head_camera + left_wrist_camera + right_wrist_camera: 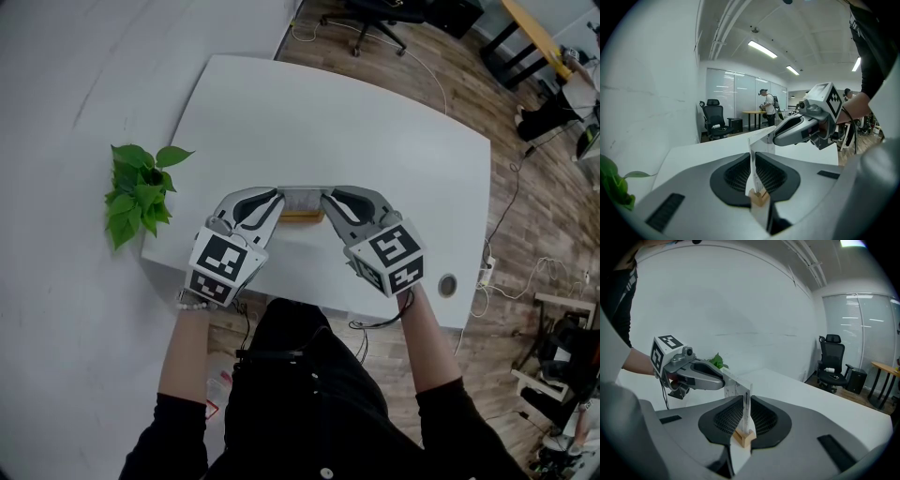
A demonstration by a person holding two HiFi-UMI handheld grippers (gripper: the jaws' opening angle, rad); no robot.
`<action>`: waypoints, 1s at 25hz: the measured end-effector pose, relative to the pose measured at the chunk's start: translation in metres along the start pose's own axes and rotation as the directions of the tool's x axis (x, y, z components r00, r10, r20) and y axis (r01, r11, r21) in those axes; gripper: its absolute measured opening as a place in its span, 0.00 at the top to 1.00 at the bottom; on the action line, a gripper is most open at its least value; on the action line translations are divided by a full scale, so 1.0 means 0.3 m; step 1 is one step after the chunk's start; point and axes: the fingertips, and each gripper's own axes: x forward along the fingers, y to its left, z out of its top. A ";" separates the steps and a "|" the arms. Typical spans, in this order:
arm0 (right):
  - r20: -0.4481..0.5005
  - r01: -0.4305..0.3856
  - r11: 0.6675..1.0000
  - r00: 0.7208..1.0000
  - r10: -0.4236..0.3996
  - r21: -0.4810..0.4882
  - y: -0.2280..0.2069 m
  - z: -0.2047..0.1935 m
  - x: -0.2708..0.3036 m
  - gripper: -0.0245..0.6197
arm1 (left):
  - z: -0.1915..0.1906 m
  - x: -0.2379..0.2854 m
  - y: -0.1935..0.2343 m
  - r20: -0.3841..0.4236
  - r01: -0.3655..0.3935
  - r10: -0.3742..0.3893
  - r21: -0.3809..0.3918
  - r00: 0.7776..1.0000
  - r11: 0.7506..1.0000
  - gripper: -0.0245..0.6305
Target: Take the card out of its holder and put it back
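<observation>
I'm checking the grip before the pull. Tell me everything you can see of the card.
The card is a thin, stiff, pale sheet, seemingly see-through, with faint print. It stands upright on edge, its bottom in the slot of the small wooden holder on the white table. The left gripper pinches one end, the right gripper the other.

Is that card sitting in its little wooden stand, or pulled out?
In. The card stands upright, its bottom edge slotted into the wooden holder, as both gripper views show.
</observation>
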 end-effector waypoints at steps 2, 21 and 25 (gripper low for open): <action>-0.005 0.000 1.000 1.000 0.000 0.002 -0.002 -0.009 0.007 0.84 | -0.010 0.005 0.001 -0.006 0.002 -0.002 -0.002 1.000 1.000 0.89; -0.049 -0.003 1.000 0.999 0.004 0.018 -0.010 -0.079 0.051 0.84 | -0.087 0.043 0.002 -0.050 0.016 -0.017 -0.019 0.999 1.000 0.89; -0.059 -0.004 1.000 0.998 0.005 0.016 -0.011 -0.088 0.057 0.84 | -0.098 0.050 0.002 -0.061 0.014 -0.015 -0.022 0.998 1.000 0.89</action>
